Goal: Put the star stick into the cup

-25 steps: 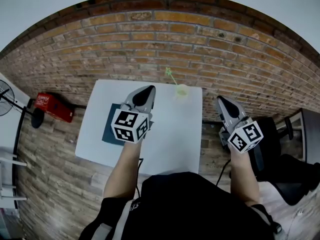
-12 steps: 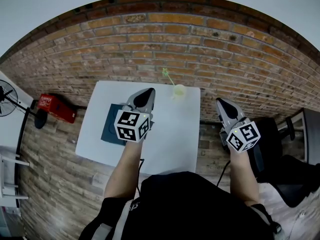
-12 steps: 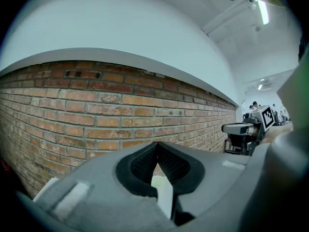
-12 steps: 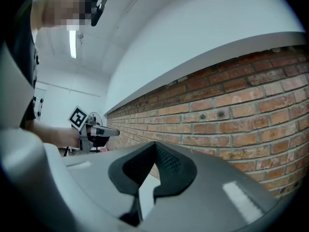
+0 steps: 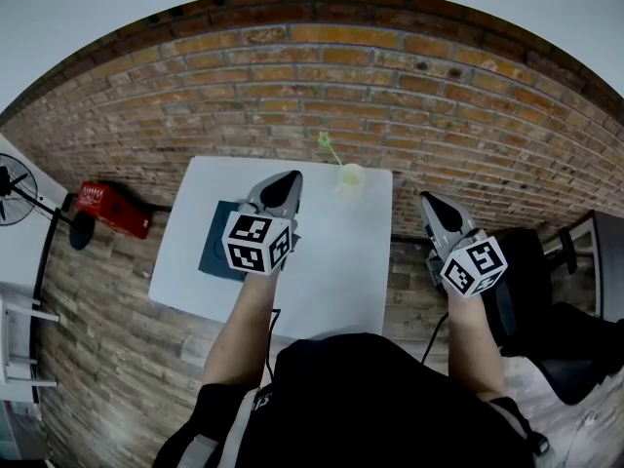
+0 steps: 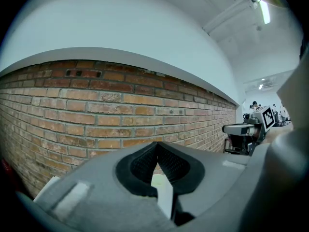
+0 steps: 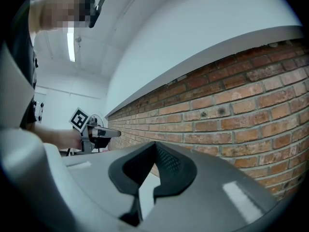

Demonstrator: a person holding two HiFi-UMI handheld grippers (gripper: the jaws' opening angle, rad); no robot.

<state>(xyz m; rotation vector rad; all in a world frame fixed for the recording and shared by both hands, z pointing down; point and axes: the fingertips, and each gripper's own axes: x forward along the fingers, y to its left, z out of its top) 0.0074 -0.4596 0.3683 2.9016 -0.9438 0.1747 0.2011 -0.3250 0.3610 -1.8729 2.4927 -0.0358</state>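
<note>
**Brickwork behind, stick standing in cup**

Brickwork surrounds a white table [image 5: 331, 271]; at its far edge stands a small pale cup [image 5: 351, 177]; the star stick [image 5: 331, 150], thin and light green with a small star at its tip, rests in the cup and leans up and to the left; the left gripper [image 5: 291, 176] hovers above the table, jaws pressed together on nothing; the right gripper [image 5: 427, 200], off the table's right side, is likewise closed and empty.

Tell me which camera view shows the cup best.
The head view. It shows the whole cup near the far edge of the table, the star stick poking out. The left gripper view gives only a pale sliver past the shut left claw, not clearly the cup; the right gripper view shows none.
</note>
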